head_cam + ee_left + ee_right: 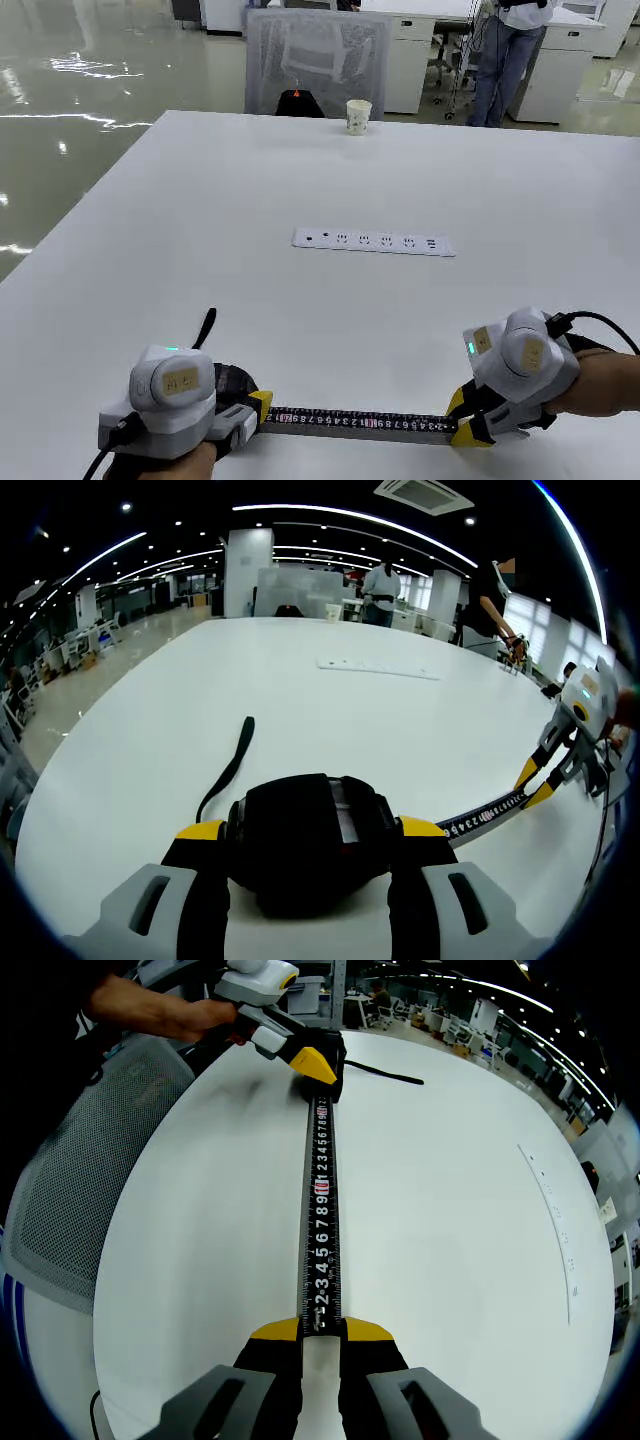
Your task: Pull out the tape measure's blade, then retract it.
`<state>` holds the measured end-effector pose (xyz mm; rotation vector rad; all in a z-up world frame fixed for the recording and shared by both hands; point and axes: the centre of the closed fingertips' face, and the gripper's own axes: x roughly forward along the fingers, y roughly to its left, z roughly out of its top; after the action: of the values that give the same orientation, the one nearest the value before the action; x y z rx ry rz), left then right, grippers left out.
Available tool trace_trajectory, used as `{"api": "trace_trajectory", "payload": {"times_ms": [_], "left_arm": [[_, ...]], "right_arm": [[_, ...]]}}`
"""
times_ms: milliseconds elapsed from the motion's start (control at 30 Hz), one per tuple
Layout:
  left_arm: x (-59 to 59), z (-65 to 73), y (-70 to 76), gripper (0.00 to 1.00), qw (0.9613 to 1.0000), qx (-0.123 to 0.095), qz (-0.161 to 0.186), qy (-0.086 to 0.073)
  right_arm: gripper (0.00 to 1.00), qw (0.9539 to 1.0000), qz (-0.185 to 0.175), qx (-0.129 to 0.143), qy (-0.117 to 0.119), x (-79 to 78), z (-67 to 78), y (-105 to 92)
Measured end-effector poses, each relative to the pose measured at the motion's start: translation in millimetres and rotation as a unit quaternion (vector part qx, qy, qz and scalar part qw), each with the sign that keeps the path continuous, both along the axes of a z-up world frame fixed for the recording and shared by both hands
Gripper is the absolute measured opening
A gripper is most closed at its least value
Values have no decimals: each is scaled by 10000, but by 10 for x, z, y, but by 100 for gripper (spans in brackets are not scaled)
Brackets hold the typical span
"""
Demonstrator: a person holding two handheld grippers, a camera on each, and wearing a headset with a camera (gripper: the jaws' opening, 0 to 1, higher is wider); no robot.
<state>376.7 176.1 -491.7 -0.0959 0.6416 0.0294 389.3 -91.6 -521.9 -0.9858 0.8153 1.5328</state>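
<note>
The tape measure's case, round and matte black, is clamped between the yellow-tipped jaws of the left hand-held gripper. It sits on the smooth white worktop, well to the near side of the flat white power strip. The blade, a dark band with white numerals 1 to 9 and a red-boxed mark, lies parallel to the strip. The right hand-held gripper is pinched closed on its end. A black strap lies toward the strip.

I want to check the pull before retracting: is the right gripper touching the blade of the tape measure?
Touching. The right gripper pinches the end of the blade between its yellow tips, seen plainly in the right gripper view.
</note>
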Motion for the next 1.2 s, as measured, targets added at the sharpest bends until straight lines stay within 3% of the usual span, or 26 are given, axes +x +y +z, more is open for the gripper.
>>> {"api": "trace_trajectory", "payload": {"times_ms": [1200], "left_arm": [[0, -11, -1, 59, 9999, -62, -54, 60]], "right_arm": [[9, 9999, 71, -71, -18, 10, 2, 15]]}}
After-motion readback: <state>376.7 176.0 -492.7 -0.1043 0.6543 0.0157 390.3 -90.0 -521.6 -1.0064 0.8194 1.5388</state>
